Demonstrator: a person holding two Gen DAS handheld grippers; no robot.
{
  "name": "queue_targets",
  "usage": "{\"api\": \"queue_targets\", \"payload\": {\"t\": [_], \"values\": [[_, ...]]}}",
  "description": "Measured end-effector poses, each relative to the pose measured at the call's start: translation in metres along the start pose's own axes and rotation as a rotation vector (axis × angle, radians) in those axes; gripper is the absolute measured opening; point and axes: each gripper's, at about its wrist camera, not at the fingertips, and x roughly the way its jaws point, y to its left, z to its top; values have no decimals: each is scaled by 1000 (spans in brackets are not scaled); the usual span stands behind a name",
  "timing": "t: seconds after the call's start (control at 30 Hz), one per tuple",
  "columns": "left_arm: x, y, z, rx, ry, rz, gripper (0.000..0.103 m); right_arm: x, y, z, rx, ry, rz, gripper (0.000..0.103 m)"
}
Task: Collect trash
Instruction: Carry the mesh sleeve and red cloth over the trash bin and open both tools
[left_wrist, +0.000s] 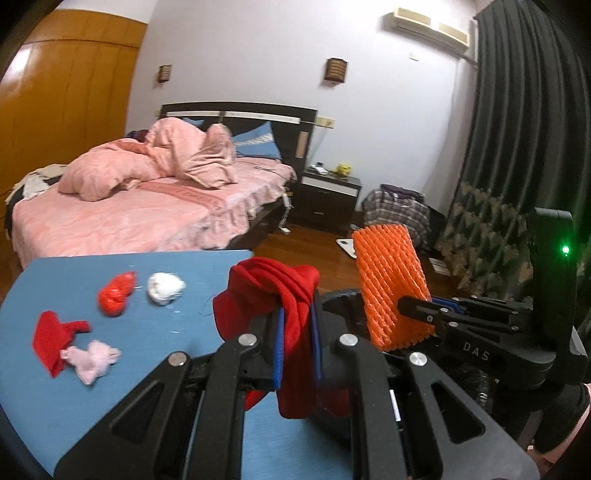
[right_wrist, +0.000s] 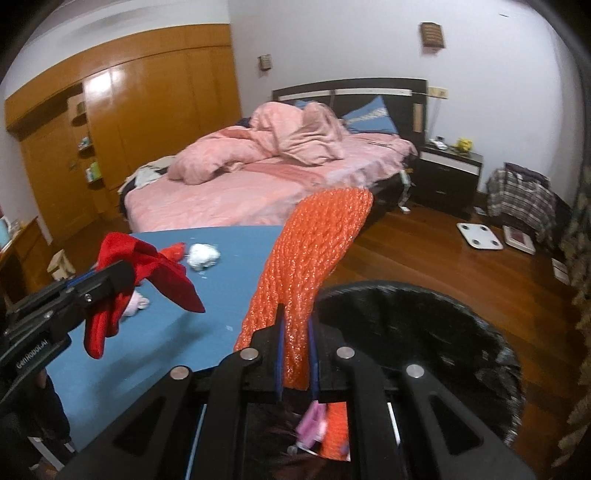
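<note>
Blue table (left_wrist: 110, 269) up front, black-lined trash bin (right_wrist: 424, 332) at its right edge. Right tool (right_wrist: 295, 354) clamped on orange foam net (right_wrist: 317, 251), held over bin rim. Left tool (left_wrist: 297, 347) gripping red cloth (left_wrist: 273, 291) above table. Crumpled red, white, pink scraps (left_wrist: 92, 360) lie on the table.

A big bed (right_wrist: 258, 192) with a pink sheet stands across the room. A puffy pink blanket (right_wrist: 266, 147) lies bunched up on it, and a blue pillow (right_wrist: 373, 118) leans on the dark headboard (left_wrist: 240, 114). Beside the bed is a dark nightstand (left_wrist: 328, 192). A tall wooden wardrobe (right_wrist: 147, 110) fills the left wall. On the wood floor (right_wrist: 424, 266) sit a white scale (right_wrist: 479, 235) and a plaid bag (right_wrist: 521, 195). Dark green curtains (left_wrist: 517, 110) hang at the right. The counter (left_wrist: 147, 269) is blue.
</note>
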Motion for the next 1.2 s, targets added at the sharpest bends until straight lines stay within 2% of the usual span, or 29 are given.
{"api": "queue_targets", "payload": {"t": [0.4,0.77,0.87,0.9,0.93,0.97,1.0,1.07,1.1,1.2], "values": [[41,-63,-3,64,40,-138,11,-22,-74,-25,90,8,-146,11],[71,-91,-11,96,99,-205,13,-32,-111,-44,131,27,-194,11],[79,-90,-14,91,127,-211,19,-32,-114,-47,136,36,-199,14],[81,-89,-15,86,133,-208,23,-31,-114,-48,136,40,-204,14],[82,-87,-17,79,141,-208,34,-31,-115,-49,138,43,-206,16],[83,-86,-18,73,144,-207,38,-31,-115,-50,140,45,-210,18],[83,-82,-19,66,143,-205,43,-30,-116,-50,142,47,-213,26],[83,-78,-20,63,146,-195,49,-30,-117,-50,145,46,-221,39],[83,-76,-20,57,147,-188,55,-31,-117,-50,144,44,-224,47],[79,-69,-19,43,141,-169,60,-31,-115,-49,137,39,-233,61]]}}
